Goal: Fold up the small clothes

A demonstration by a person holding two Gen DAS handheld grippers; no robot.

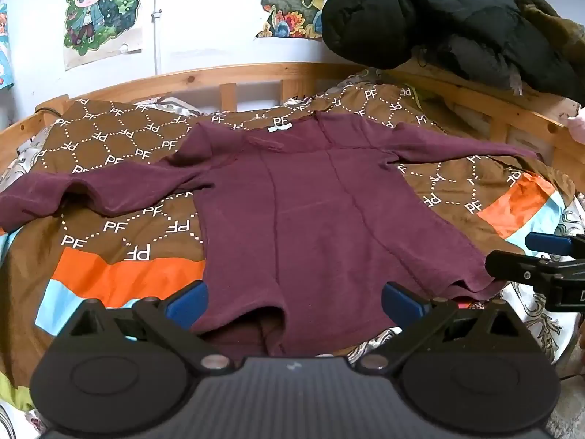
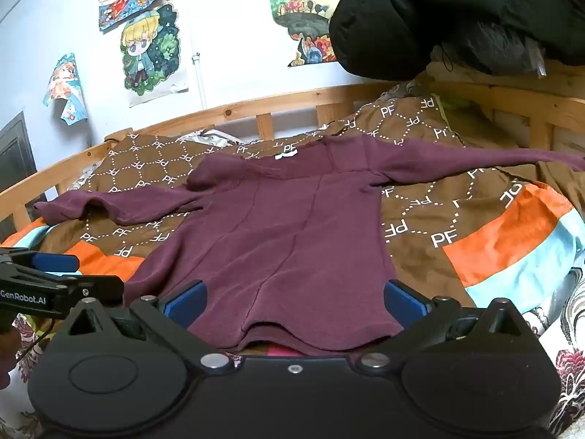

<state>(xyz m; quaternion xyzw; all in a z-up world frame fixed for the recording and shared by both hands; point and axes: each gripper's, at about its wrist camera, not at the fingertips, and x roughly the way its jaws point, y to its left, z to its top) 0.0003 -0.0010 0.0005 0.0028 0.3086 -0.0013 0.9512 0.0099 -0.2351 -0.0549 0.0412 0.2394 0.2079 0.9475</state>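
A maroon long-sleeved top (image 1: 299, 219) lies spread flat on a brown patterned blanket (image 1: 120, 146), collar far, hem near, both sleeves stretched out sideways. It also shows in the right wrist view (image 2: 285, 234). My left gripper (image 1: 294, 303) is open, its blue pads either side of the hem's left part, just above the cloth. My right gripper (image 2: 294, 300) is open over the hem's right part, its blue pads wide apart. Neither holds anything. The right gripper shows at the right edge of the left view (image 1: 541, 259); the left gripper shows at the left edge of the right view (image 2: 55, 278).
The blanket (image 2: 438, 219) has orange and light-blue stripes and covers a bed with a wooden rail (image 1: 226, 77). A black padded jacket (image 1: 438, 14) hangs over the rail at the far right. Posters (image 2: 153, 51) hang on the white wall behind.
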